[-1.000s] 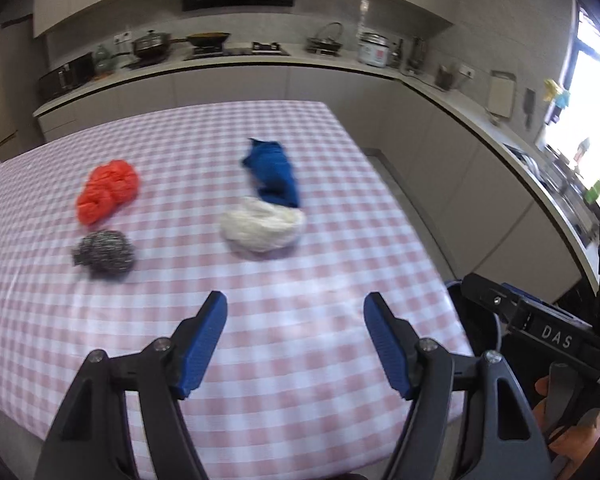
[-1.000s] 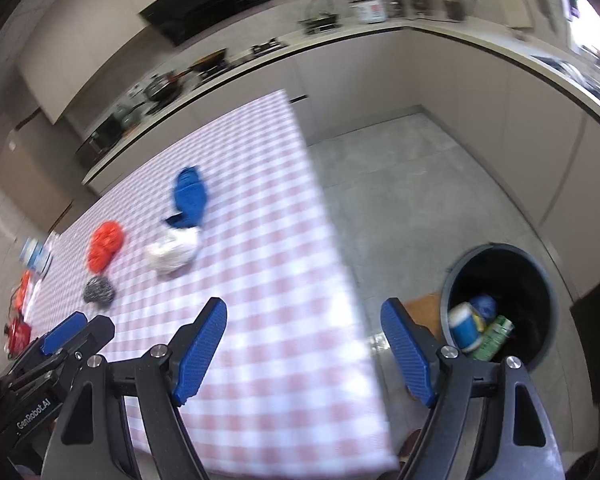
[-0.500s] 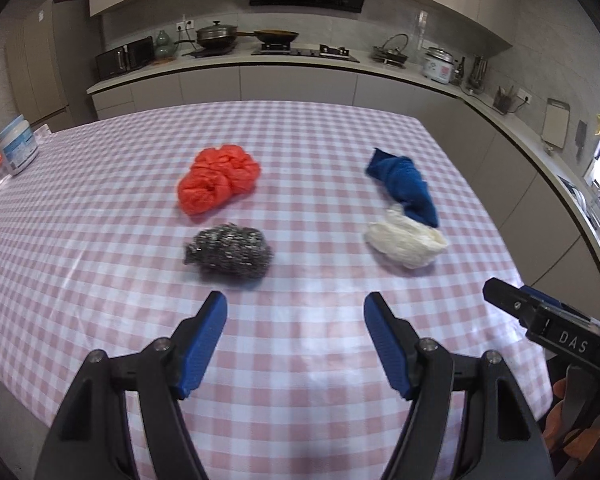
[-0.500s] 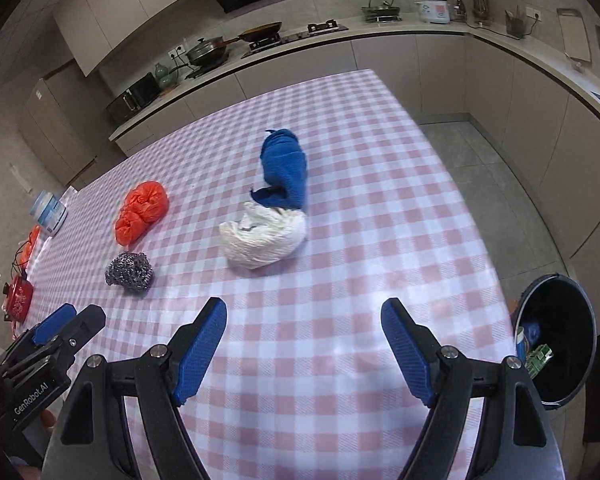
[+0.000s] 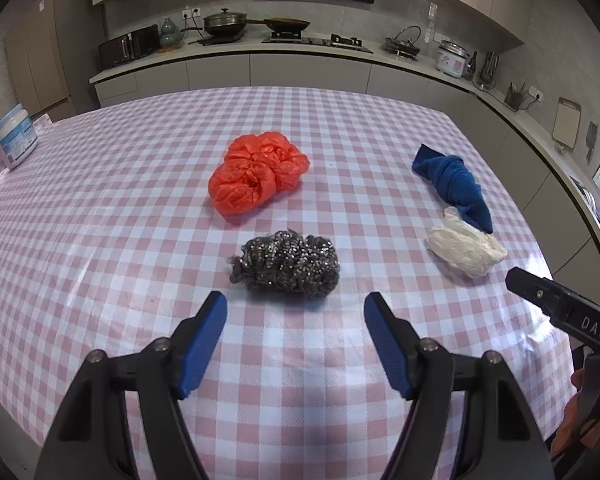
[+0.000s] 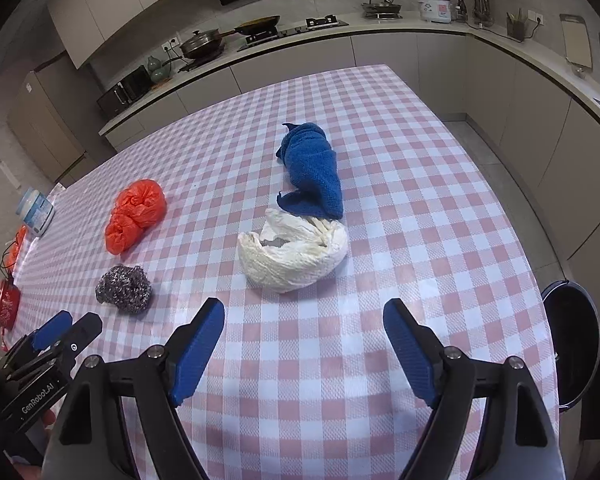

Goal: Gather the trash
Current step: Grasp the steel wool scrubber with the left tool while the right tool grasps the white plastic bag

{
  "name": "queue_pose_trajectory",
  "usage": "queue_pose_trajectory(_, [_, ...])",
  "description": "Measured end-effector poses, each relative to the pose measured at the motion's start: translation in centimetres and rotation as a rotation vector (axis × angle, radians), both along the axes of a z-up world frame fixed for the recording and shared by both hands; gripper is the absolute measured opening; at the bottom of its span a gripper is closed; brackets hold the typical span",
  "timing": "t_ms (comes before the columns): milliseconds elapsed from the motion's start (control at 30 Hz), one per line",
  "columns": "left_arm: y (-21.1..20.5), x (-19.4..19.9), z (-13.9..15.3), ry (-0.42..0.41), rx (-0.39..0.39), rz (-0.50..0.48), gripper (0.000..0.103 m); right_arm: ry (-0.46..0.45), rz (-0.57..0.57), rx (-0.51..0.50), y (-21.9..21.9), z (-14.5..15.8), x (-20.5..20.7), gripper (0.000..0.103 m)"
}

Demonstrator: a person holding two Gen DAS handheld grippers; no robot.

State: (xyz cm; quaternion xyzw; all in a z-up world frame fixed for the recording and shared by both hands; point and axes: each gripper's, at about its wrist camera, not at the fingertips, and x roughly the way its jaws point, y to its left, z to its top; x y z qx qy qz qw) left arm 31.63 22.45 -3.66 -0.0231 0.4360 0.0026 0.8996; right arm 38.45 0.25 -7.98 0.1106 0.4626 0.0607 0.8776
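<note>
A steel-wool scrubber (image 5: 286, 266) lies on the pink checked table just beyond my open left gripper (image 5: 295, 312), which holds nothing. Behind it sits a crumpled orange plastic bag (image 5: 256, 178). At the right lie a rolled blue cloth (image 5: 454, 184) and a crumpled white wad (image 5: 464, 252). In the right wrist view the white wad (image 6: 294, 256) lies just ahead of my right gripper (image 6: 304, 316), whose jaws are opening with nothing between them; the blue cloth (image 6: 314, 170) touches the wad's far side. The scrubber (image 6: 124, 290) and orange bag (image 6: 136, 214) lie to the left.
A dark trash bin (image 6: 572, 344) stands on the floor off the table's right edge. A white jar (image 5: 15, 142) and a red object (image 6: 6, 304) sit at the table's left end. Kitchen counters run behind and along the right. The left gripper's tip (image 6: 62, 330) shows at lower left.
Both grippers have swung left over the table. The scrubber now sits centred ahead of the left gripper, the white wad ahead of the right; the bin slid to the right edge.
</note>
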Motion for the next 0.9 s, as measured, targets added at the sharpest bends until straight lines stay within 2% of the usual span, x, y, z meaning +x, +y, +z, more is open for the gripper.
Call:
queue_pose_trajectory(433, [0.6, 3.9, -2.1, 0.037, -0.008, -0.027, 0.072, 0.036, -0.036, -0.034, 1.0, -2.0, 4.1, 0.085])
queue_pose_trajectory(667, [0.9, 4.7, -3.1, 0.042, -0.016, -0.039, 0.073, 0.067, -0.010, -0.046, 2.0, -3.7, 5.8, 0.085])
queue_pose_trajectory(767, [1.3, 4.8, -3.5, 0.048, -0.034, -0.037, 0.073, 0.046, 0.007, -0.067, 2.6, -3.9, 6.0, 0.085])
queue_pose_trajectory(833, [1.5, 4.8, -3.6, 0.050, -0.048, -0.035, 0.073, 0.029, 0.015, -0.071, 2.8, -3.9, 6.0, 0.077])
queue_pose_trajectory(900, [1.6, 4.7, -3.6, 0.049, -0.061, -0.033, 0.073, 0.013, 0.024, -0.083, 2.9, -3.8, 5.9, 0.061])
